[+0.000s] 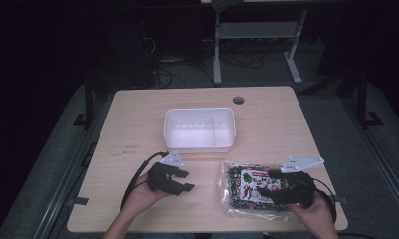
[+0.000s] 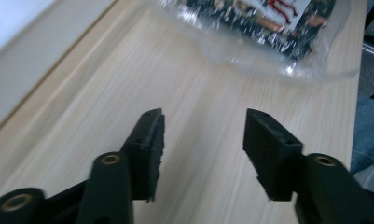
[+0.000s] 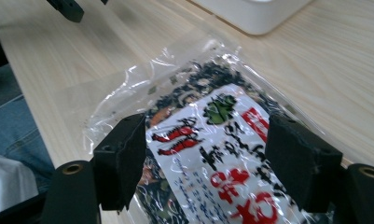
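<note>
A clear plastic bag of dark dried food with a white and red label (image 1: pixel 251 188) lies flat on the wooden table (image 1: pixel 137 129) at the front right. My right gripper (image 1: pixel 272 189) hovers over it, open, its jaws straddling the label (image 3: pixel 212 140) without pinching it. Bare wood lies under my left gripper (image 1: pixel 186 180), which is open at the front left and points toward the bag (image 2: pixel 268 32); nothing sits between its jaws.
A white rectangular plastic tub (image 1: pixel 199 129), with nothing inside, stands at the table's middle, just behind both grippers. A round cable hole (image 1: pixel 238 99) is near the far edge. Desk legs and cables fill the dark floor beyond.
</note>
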The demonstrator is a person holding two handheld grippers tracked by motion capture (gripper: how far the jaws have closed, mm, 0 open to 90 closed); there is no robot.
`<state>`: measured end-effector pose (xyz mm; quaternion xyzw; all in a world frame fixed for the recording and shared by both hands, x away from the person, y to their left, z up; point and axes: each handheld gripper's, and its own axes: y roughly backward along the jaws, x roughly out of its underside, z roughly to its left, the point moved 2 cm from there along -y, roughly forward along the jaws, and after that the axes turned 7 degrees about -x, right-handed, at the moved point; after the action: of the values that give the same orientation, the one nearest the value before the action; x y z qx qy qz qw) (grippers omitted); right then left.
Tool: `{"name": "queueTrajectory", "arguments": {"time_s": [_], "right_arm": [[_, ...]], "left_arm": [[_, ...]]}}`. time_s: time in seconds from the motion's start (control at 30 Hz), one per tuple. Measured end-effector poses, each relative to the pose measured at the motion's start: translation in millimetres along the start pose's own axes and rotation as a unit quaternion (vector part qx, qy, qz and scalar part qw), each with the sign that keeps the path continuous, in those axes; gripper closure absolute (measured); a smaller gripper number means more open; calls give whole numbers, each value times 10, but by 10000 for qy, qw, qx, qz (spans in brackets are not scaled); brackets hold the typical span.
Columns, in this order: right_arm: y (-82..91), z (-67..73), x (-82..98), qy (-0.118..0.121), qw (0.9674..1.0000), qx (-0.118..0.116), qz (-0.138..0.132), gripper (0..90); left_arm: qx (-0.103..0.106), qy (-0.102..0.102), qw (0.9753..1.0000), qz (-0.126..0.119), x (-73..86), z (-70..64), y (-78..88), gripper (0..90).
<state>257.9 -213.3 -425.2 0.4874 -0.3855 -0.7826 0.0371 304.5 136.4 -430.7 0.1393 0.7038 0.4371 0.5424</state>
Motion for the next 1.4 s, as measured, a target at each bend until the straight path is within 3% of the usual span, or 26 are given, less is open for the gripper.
{"name": "queueTrajectory", "arguments": {"time_s": [0.13,0.23,0.6,0.63,0.77,1.1,1.13,1.17,1.27,1.3,1.4], "right_arm": [[93,-38,39,-188,9995,247,19,289],[123,-55,51,-263,9992,285,-18,294],[314,-221,140,-706,9952,670,-109,329],[356,-270,165,-817,9933,805,-133,344],[420,-358,228,-996,9905,942,-123,383],[499,-528,360,-1421,9826,1196,59,463],[518,-567,389,-1561,9789,1313,95,498],[525,-587,407,-1632,9774,1341,93,510],[535,-630,448,-1790,9749,1314,141,526],[541,-661,484,-1953,9724,1266,153,534],[539,-690,512,-2063,9714,1167,169,533]], "left_arm": [[263,-140,9996,29,-206,-67,-124,581],[346,-264,9990,133,-306,-106,-219,613],[462,-602,9962,427,-630,-257,-529,810],[460,-658,9957,469,-649,-272,-561,830],[477,-768,9941,595,-705,-325,-678,890],[437,-784,9918,910,-720,-350,-888,894],[427,-788,9917,926,-717,-354,-898,894],[425,-800,9913,951,-715,-366,-917,894],[402,-834,9910,967,-714,-375,-931,894],[404,-833,9909,973,-714,-374,-933,895],[397,-821,9906,1017,-709,-374,-946,895]]}}
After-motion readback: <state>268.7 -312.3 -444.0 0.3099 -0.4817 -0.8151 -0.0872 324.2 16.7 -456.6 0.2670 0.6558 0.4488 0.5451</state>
